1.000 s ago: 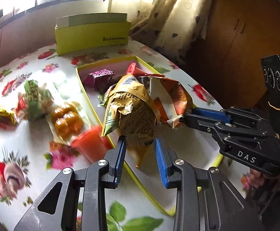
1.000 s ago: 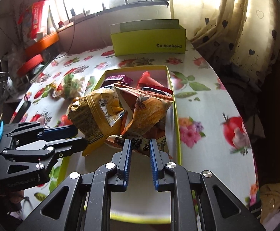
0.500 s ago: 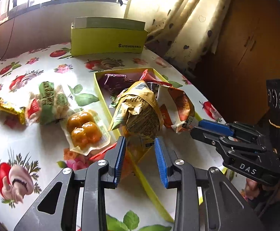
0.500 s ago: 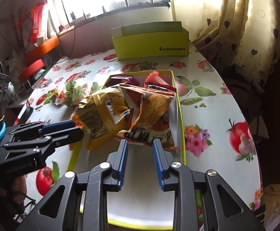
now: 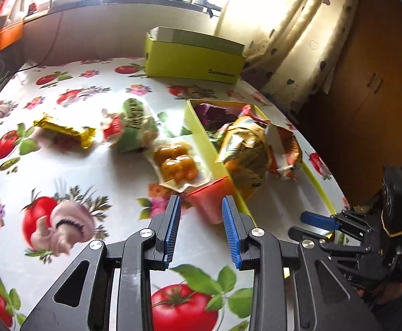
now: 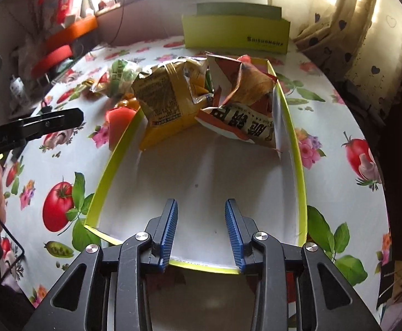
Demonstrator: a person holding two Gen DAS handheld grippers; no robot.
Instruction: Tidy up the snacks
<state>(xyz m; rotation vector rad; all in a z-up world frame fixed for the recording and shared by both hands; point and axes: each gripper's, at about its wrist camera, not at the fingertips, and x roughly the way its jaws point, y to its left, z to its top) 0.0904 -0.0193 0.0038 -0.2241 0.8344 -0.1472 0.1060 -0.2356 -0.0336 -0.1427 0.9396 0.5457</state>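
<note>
From the left wrist, the left tool [image 5: 201,220] hangs over the flowered desk [image 5: 71,171] with its jaws part-way apart and nothing gripped. A red pouch [image 5: 210,201] lies on the desk just ahead of the blue pads, against the outside of the yellow tray [image 5: 201,135]. Beyond it lie more loose snacks: a clear pack of orange sweets [image 5: 177,164], a green packet [image 5: 132,127] and a gold bar [image 5: 65,132]. Inside the tray stand a gold chip bag [image 5: 245,149] and an orange bag [image 5: 289,149], with a purple wrapper [image 5: 214,111] at the far end. The step in hand looks like collecting the next loose snack, probably the red pouch. That calls for lowering the pads either side of it and closing. The tray wall touches the pouch on its right, so the right pad has little room there. The desk to the left is open.

From the right wrist, the right tool [image 6: 201,226] is over the near, bare part of the tray [image 6: 300,193], its jaws opening with nothing between them. The gold chip bag [image 6: 168,102] and the orange bag [image 6: 245,104] lean together in the tray's middle, the gold one tipped against the left wall. The near half of the tray floor is free for more snacks. The left tool [image 6: 79,115] reaches in from the left, beside the red pouch [image 6: 121,118]. A tall yellow box [image 6: 234,38] stands behind the tray near the far edge. On the right, the desk's rounded edge falls away just past the tray.
</note>
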